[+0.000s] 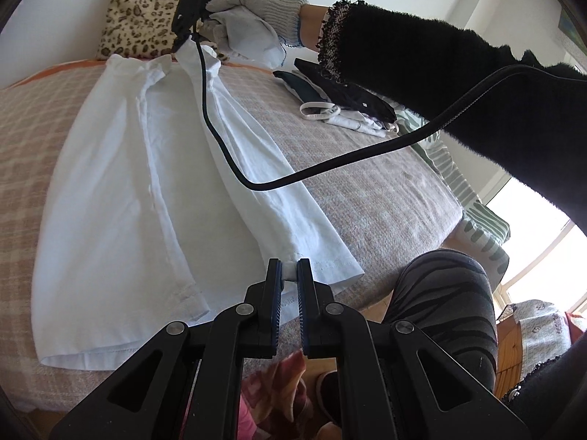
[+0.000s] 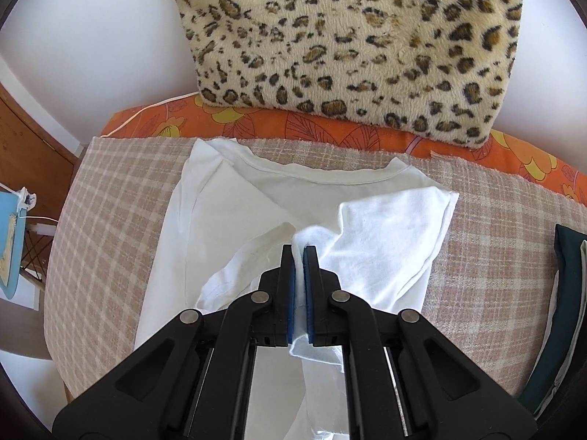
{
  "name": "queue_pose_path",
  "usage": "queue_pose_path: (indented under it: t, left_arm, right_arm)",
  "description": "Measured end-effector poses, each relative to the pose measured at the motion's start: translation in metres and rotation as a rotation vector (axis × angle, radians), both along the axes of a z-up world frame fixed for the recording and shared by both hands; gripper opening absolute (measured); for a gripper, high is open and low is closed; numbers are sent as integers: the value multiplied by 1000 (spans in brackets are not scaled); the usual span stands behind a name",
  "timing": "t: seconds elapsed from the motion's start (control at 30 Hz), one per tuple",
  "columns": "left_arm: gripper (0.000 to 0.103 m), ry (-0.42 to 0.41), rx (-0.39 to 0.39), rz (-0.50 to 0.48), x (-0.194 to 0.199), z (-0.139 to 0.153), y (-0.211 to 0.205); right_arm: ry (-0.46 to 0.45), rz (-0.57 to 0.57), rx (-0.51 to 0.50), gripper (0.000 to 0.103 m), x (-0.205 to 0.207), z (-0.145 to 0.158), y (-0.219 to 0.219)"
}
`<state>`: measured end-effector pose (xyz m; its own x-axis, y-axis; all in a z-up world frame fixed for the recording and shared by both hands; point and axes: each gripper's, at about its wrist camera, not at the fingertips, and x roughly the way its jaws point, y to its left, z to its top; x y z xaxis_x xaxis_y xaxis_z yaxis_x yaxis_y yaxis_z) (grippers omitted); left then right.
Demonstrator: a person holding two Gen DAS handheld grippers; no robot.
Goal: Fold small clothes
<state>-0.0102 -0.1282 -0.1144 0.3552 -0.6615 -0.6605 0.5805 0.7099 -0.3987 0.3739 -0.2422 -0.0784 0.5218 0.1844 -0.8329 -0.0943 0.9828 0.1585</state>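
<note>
White T-shirt (image 1: 154, 183) spread on plaid-covered bed (image 1: 367, 190), right side lifted. Left gripper (image 1: 290, 275) pinches hem near bed edge; right gripper (image 2: 299, 256) clamps bunched fabric near sleeve, jaws nearly closed on cloth. Leopard pillow (image 2: 348, 44) beyond collar. Folded clothes pile (image 1: 345, 102) at right.

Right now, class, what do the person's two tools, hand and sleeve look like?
Both the left tool and the right tool are black, with blue ribbed pads and silver rivets. A black cable trails. The hand wears a grey knitted glove; the sleeve is black and fluffy.
</note>
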Motion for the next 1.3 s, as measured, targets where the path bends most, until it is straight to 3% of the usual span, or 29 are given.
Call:
queue_pose_path:
  t: [0.23,0.63,0.67,0.73,0.77,0.8,0.93,1.03,1.13,1.2,1.3]
  left_arm:
    - [7,11,-11,55,2,-3,17]
    - [7,16,22,66,-5,-7,22]
    - [7,15,25,68,-5,-6,23]
    - [7,20,26,71,-6,-5,25]
    - [7,20,30,72,-6,-5,26]
    - [7,24,32,74,-6,-3,27]
    - [9,54,28,82,-6,0,32]
    - [12,56,22,97,-7,5,38]
    - [18,58,-1,133,-5,14,49]
    - [23,49,-17,166,-2,24,61]
    - [30,28,-26,213,4,39,79]
  right_arm:
    - [18,-1,-18,6,5,-10,16]
    - [5,11,90,6,5,-9,26]
    - [7,14,112,11,4,-8,24]
    - [11,2,133,38,0,-1,17]
    - [-11,-2,131,58,-5,6,13]
    - [-47,-7,116,62,-13,15,10]
    - [-109,26,59,62,-49,38,-2]
    - [-83,78,68,62,-80,34,-8]
    - [-39,122,59,58,-105,13,-5]
    - [17,139,56,46,-115,-7,1]
    - [82,126,11,43,-126,-36,9]
